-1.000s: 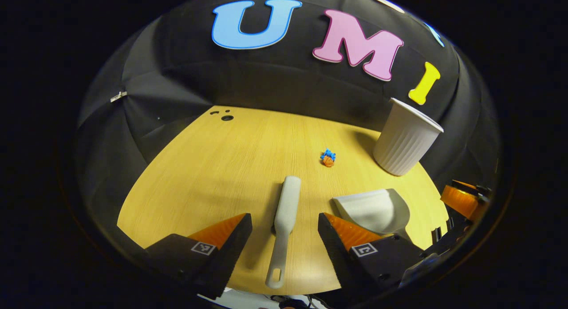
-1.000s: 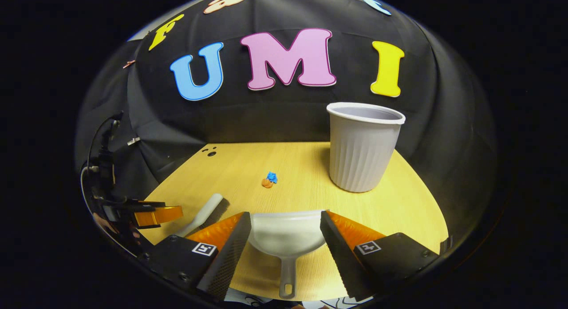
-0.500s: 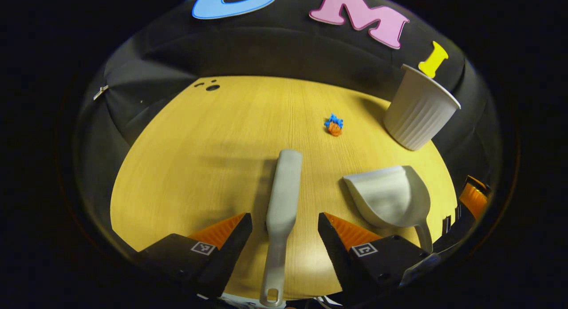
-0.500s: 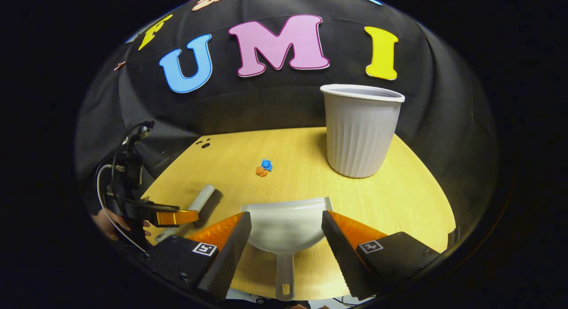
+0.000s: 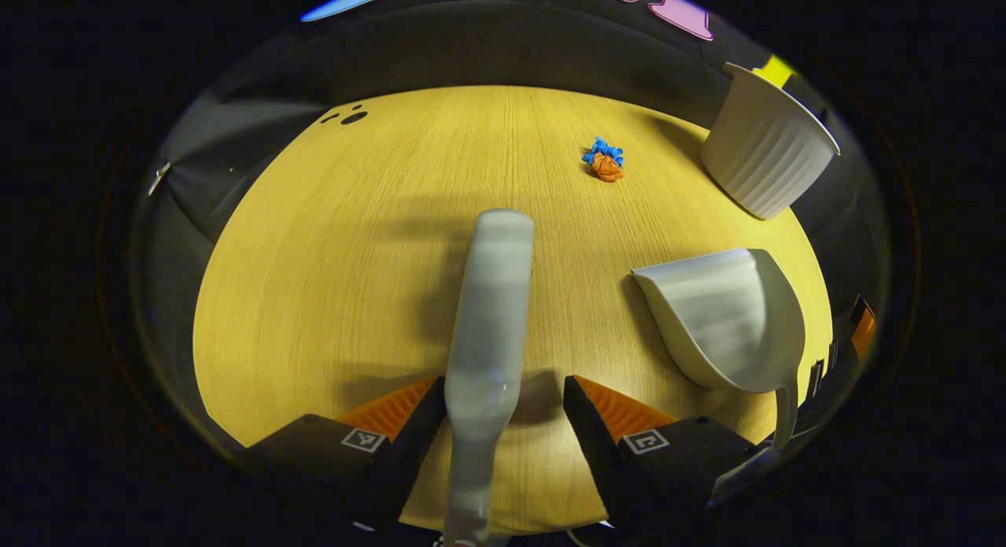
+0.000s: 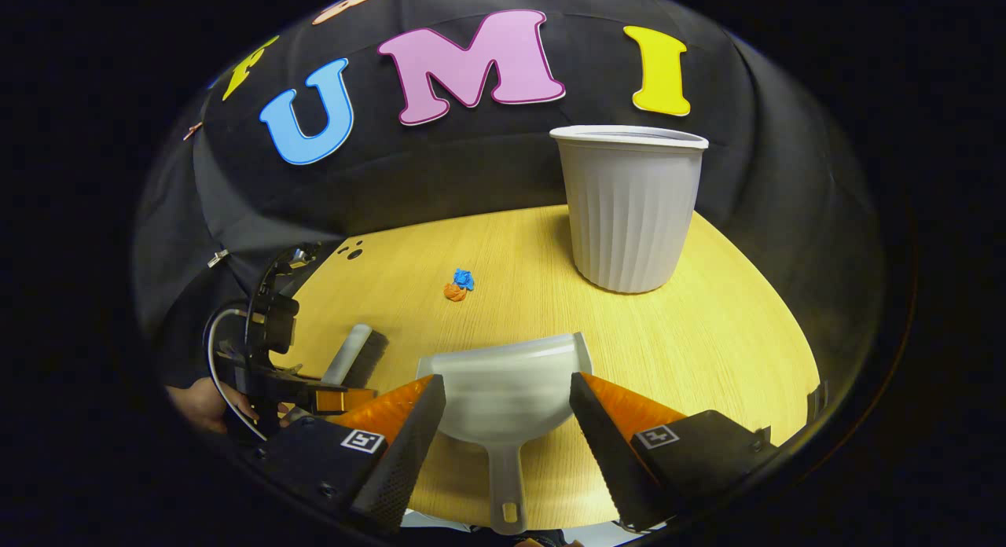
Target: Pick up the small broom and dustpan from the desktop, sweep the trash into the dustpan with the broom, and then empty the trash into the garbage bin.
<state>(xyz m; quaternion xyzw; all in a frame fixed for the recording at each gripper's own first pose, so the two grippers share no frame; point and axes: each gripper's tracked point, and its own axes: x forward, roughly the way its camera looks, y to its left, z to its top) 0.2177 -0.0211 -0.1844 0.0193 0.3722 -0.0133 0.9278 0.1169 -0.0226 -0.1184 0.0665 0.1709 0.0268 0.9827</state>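
In the left gripper view, the left gripper [image 5: 503, 401] is spread wide, the broom [image 5: 486, 335] lying on the desk [image 5: 330, 248] between its fingers. The dustpan [image 5: 727, 319] sits to the right, the trash [image 5: 603, 160] farther off, and the bin [image 5: 766, 154] beyond; its inside is hidden.

In the right gripper view, the right gripper [image 6: 507, 405] is spread around the dustpan [image 6: 503, 390], whose scoop looks empty. The broom [image 6: 350, 354] lies left, under the left gripper [image 6: 330, 396].

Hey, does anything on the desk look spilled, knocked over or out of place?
Only the small blue and orange trash, loose on the wooden desktop. The ribbed garbage bin stands upright; the broom and dustpan lie flat and look undamaged.
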